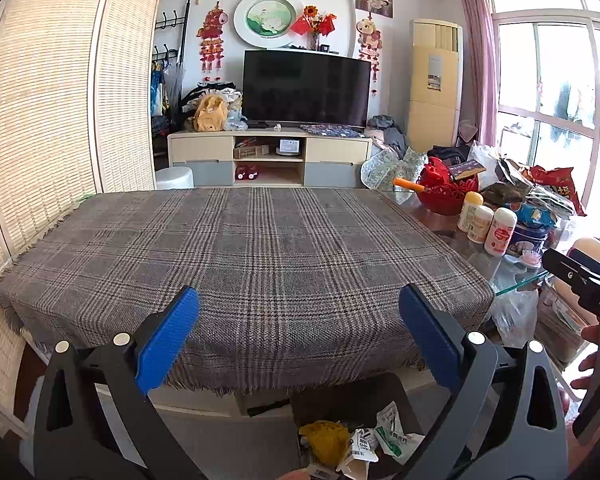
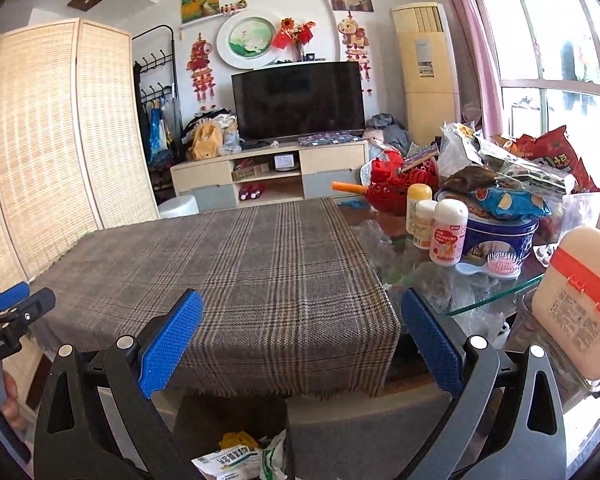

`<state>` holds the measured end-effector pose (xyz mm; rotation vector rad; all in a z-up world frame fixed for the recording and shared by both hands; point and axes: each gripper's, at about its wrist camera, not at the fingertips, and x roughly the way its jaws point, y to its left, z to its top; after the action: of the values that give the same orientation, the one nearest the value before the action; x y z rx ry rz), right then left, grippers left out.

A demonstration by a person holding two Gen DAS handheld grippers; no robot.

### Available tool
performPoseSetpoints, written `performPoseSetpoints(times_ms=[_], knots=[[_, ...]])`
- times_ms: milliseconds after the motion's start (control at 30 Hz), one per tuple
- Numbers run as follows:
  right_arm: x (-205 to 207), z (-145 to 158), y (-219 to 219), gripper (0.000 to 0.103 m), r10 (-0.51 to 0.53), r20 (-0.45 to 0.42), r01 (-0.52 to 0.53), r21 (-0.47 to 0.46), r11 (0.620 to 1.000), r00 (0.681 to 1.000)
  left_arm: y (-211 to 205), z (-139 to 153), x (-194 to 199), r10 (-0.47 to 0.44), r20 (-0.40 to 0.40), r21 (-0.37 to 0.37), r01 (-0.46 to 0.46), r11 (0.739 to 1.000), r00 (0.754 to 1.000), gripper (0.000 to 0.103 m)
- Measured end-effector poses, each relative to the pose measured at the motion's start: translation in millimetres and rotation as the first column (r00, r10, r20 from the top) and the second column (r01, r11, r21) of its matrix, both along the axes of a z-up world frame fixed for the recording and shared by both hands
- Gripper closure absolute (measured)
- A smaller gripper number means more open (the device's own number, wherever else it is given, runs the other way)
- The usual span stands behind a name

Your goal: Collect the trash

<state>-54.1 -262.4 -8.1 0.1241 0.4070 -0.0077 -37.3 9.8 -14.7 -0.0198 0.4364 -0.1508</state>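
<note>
While the plaid woven cloth (image 1: 244, 256) lies flat over the table, a dark bin (image 2: 236, 420) below its near edge holds the trash: a crumpled yellow wad (image 1: 326, 440) and white-and-green printed wrappers (image 2: 236, 462). On the glass tabletop (image 2: 500, 300) to the right, a round blue tin (image 2: 500, 236) stands under snack bags. Both the left gripper (image 1: 299, 312) and right gripper (image 2: 302, 314) hover level above the bin, ribbed blue pads (image 1: 168, 340) spread wide apart, clamping nothing.
</note>
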Motion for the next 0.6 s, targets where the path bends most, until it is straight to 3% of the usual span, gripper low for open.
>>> performPoseSetpoints(times_ms=[233,600], knots=[[-6,-5,11,0.003,-0.010,0.034,0.013,-0.087,0.996,0.999,-1,-15,-2,0.006,0.014,0.017,-0.006,1.000,1.000,0.008],[1,-12,22,0.003,0.030,-0.011,-0.031,-0.044,0.999,0.999,-4,-24,-5,-0.008,-0.021,0.014,0.008,1.000,1.000,0.008]])
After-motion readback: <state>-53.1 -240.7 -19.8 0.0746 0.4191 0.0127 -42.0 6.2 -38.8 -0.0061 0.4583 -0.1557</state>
